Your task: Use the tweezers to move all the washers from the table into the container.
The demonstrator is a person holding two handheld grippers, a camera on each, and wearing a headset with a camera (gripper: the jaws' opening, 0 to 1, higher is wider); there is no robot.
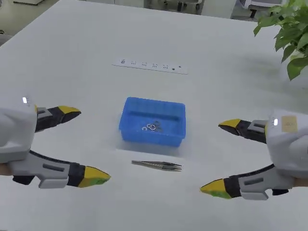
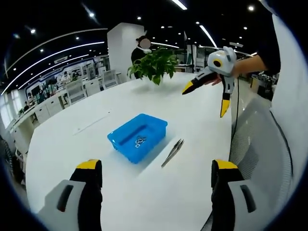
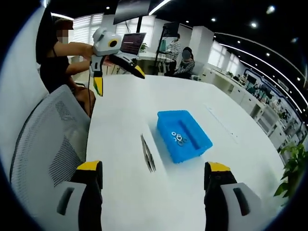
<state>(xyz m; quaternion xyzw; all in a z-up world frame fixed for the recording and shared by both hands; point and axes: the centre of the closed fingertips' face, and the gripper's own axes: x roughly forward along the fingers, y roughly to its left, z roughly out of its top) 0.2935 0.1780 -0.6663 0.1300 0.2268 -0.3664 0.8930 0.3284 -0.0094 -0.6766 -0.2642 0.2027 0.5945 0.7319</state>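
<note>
My left claw [image 1: 94, 144] and right claw [image 1: 211, 157] hang with jaws spread wide above the white surface [image 1: 216, 82]. Between them lie slim metal tweezers [image 1: 156, 165], just nearer than the blue plastic container [image 1: 151, 136], which holds the small metal washers [image 1: 152, 126].

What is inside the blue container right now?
A small cluster of metal washers lies on the floor of the blue container, near its middle. They overlap, so their count cannot be told.

Glossy blue plastic container [image 1: 152, 120], shiny metal tweezers [image 1: 157, 165] and washers [image 1: 152, 126], matt white table [image 1: 216, 96].
</note>
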